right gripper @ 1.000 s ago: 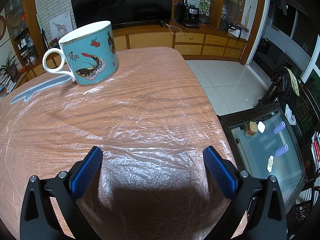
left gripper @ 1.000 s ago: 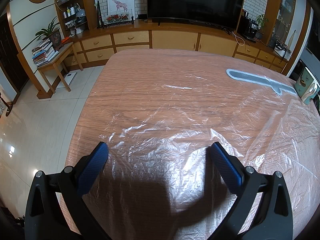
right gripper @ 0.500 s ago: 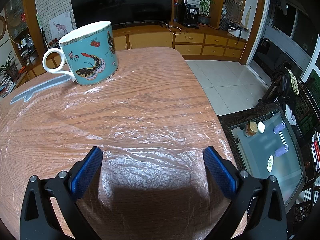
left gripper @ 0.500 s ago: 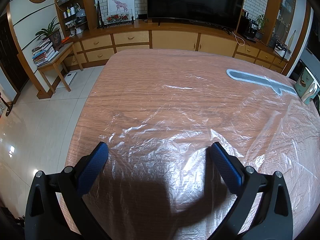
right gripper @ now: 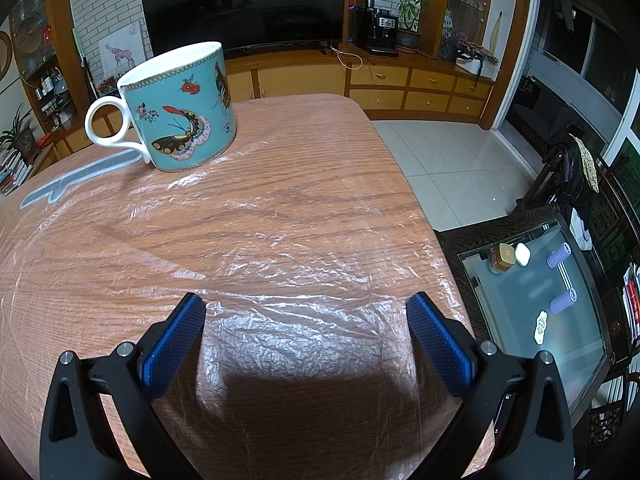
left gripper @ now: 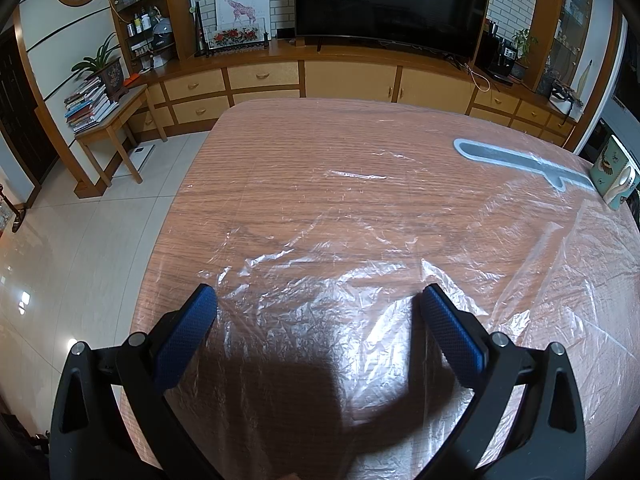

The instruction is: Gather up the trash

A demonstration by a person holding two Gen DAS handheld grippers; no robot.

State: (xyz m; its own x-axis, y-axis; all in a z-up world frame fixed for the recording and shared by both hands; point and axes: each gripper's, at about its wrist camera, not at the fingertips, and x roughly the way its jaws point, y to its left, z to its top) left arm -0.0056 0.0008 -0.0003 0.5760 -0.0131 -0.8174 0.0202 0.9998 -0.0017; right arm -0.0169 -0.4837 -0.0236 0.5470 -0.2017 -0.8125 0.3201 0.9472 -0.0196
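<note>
A thin clear plastic sheet (left gripper: 328, 280) lies crinkled over the wooden table (left gripper: 280, 152); it also shows in the right wrist view (right gripper: 296, 312). My left gripper (left gripper: 318, 300) is open and empty, low over the sheet near the table's front left. My right gripper (right gripper: 306, 308) is open and empty over the sheet near the table's right edge. A teal butterfly mug (right gripper: 180, 108) stands upright on the table, far left of the right gripper; it also shows at the right edge of the left wrist view (left gripper: 614, 178).
A flat grey knife-shaped piece (left gripper: 520, 160) lies under the sheet near the mug; it also shows in the right wrist view (right gripper: 80, 180). Cabinets with a TV (left gripper: 388, 0) run behind the table. A glass side table (right gripper: 532, 292) stands low to the right.
</note>
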